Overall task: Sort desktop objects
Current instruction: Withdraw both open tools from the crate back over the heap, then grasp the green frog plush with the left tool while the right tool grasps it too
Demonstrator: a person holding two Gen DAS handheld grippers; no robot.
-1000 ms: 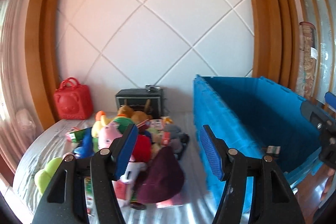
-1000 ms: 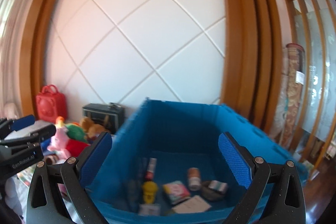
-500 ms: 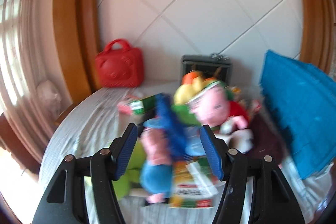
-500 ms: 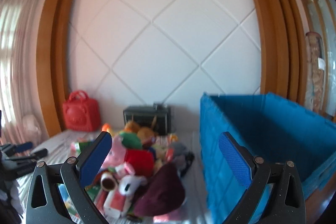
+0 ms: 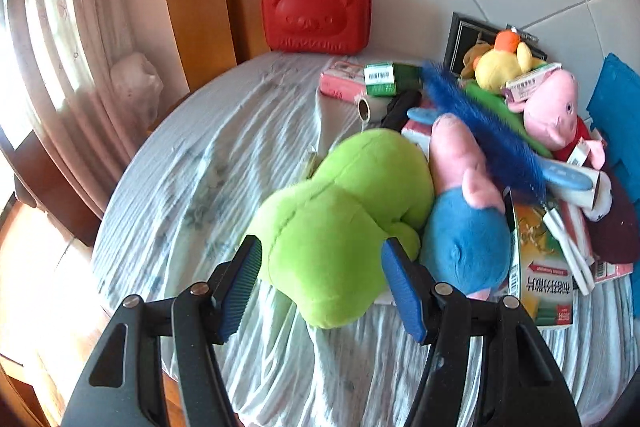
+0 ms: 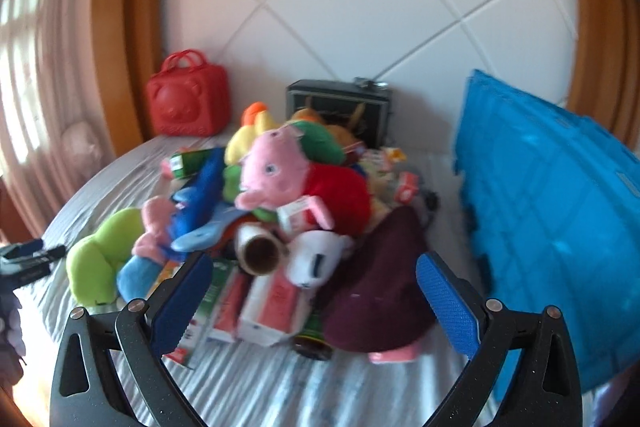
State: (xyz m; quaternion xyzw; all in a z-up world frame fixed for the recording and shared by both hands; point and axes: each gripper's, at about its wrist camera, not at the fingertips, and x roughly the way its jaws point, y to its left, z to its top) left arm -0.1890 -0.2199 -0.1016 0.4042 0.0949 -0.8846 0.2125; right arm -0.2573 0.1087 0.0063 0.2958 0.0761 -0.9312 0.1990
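Left hand-held gripper (image 5: 322,281): jaws apart, I see the near end of the green plush (image 5: 340,219) between the blue pads, no squeeze visible. Plush lies on the desk (image 5: 192,167), at the left edge of the toy pile, touching the blue-and-pink plush (image 5: 466,227). Right hand-held gripper (image 6: 314,293): jaws wide, empty, hovering over the maroon plush (image 6: 380,283). Blue crate (image 6: 552,211) stands right of the pile.

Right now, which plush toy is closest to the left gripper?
The lime-green plush: it lies right ahead of the open left gripper, its near end between the fingers. The blue-and-pink plush sits just beside it; the pink pig plush is farther back.
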